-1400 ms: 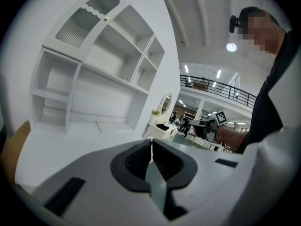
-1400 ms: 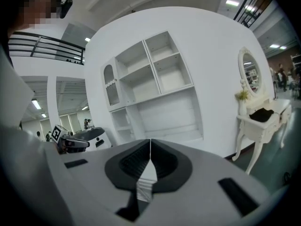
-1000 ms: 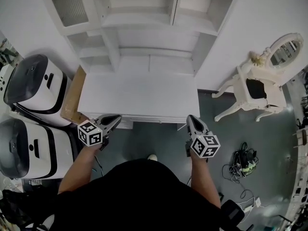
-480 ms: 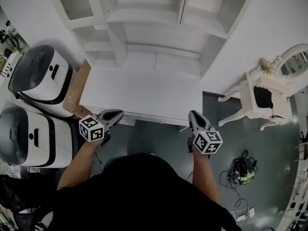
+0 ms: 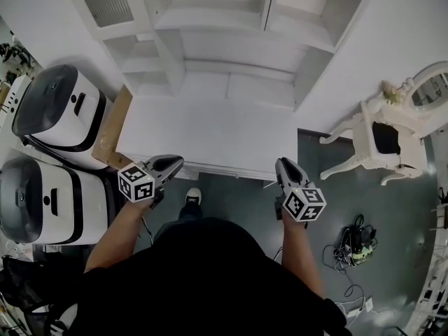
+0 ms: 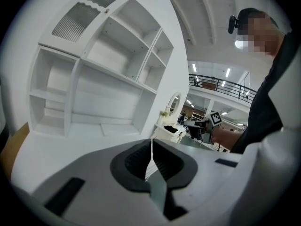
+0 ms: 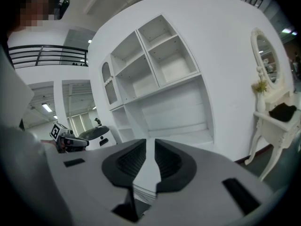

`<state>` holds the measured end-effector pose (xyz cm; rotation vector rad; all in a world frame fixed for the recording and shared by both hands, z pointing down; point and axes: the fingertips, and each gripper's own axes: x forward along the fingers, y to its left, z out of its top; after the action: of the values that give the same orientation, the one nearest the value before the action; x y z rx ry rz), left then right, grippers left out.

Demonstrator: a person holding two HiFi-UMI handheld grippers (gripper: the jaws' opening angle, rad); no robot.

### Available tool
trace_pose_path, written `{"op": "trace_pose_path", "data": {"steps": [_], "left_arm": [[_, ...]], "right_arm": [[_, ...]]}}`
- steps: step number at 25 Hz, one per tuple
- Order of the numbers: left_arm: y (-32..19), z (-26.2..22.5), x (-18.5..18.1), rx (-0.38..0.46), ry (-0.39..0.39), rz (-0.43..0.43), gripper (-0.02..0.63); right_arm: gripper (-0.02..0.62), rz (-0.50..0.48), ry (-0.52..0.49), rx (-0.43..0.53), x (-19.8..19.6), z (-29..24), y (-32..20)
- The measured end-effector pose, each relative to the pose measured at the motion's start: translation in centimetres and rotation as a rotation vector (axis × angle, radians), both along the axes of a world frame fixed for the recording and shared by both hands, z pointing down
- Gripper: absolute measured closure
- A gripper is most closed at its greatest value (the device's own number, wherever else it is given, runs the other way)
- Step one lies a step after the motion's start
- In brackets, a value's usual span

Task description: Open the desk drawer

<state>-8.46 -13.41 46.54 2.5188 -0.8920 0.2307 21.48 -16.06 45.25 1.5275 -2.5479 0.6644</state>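
Note:
The white desk with its shelf unit fills the middle of the head view, and its front edge faces me. No drawer front shows from above. My left gripper sits at the left end of that edge, jaws together with nothing between them; in the left gripper view only a thin slit shows. My right gripper is at the right end of the edge. Its jaws are opening, a narrow gap stands between the pads, and nothing is in it.
Two white-and-black machines stand left of the desk, with a cardboard box between them and it. A white chair is at the right. A cable tangle lies on the grey floor. My shoe is under the desk edge.
My foot has stepped forward toward the desk's front edge. Both grippers stay by that edge, shifted only slightly.

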Motion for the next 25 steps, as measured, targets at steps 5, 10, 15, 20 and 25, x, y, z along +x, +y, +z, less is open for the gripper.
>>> {"op": "trace_pose_path", "data": {"steps": [5,10,15,20,25], "left_arm": [[-2.3,-0.4,1.0,0.018,0.02,0.05,0.592],[-4.9,-0.9,1.9,0.027,0.048,0.096,0.592],[-5.6,0.3,2.8,-0.004,0.053,0.139,0.592],[-6.5,0.6,3.9,-0.013,0.046,0.163,0.592],[-6.7,1.4,3.7,-0.031,0.039,0.164,0.592]], "right_arm": [[0.531,0.061,0.024,-0.015,1.4,0.0,-0.1],[0.522,0.088,0.055,-0.027,1.2,-0.3,-0.8],[0.518,0.107,0.065,-0.039,0.9,0.0,-0.8],[0.515,0.124,0.072,-0.074,1.7,1.3,-0.8],[0.509,0.113,0.085,-0.126,1.4,3.7,-0.4]]}}
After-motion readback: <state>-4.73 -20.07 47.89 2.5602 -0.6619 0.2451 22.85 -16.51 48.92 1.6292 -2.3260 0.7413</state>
